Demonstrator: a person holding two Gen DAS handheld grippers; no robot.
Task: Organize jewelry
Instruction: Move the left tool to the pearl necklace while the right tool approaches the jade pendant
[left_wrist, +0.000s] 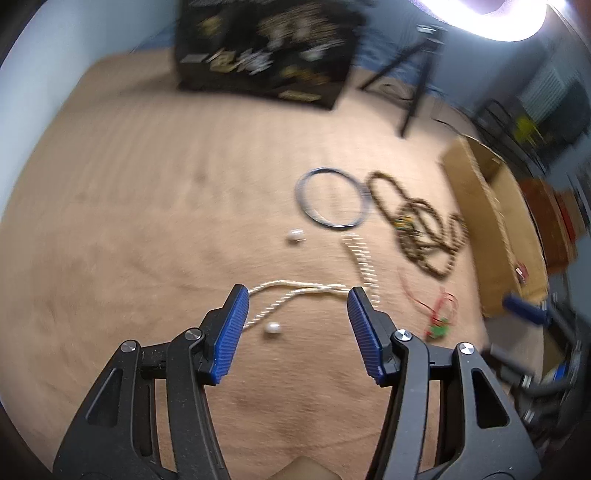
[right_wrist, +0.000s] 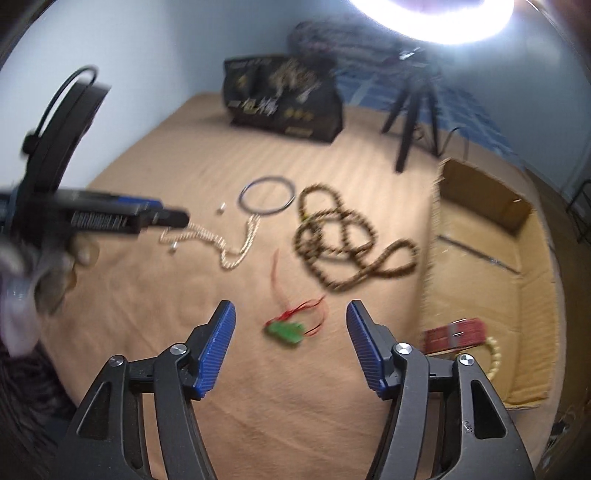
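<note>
Both my left gripper (left_wrist: 297, 295) and right gripper (right_wrist: 290, 308) stood apart, empty; pearl chain (left_wrist: 314, 290), brown beads (right_wrist: 343, 236), bangle (right_wrist: 267, 195) at mid-frame lay unsorted.

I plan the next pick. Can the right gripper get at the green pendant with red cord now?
Probably yes: the right gripper is open, the green pendant lies bare on the tan cloth ahead of its fingers, nothing between.

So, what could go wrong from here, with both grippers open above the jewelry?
The left gripper hangs over the pale bead necklace; its loops cross, so a pinch may drag the loose pearls. The right gripper frames the green charm; its thin red threads could snag.
</note>
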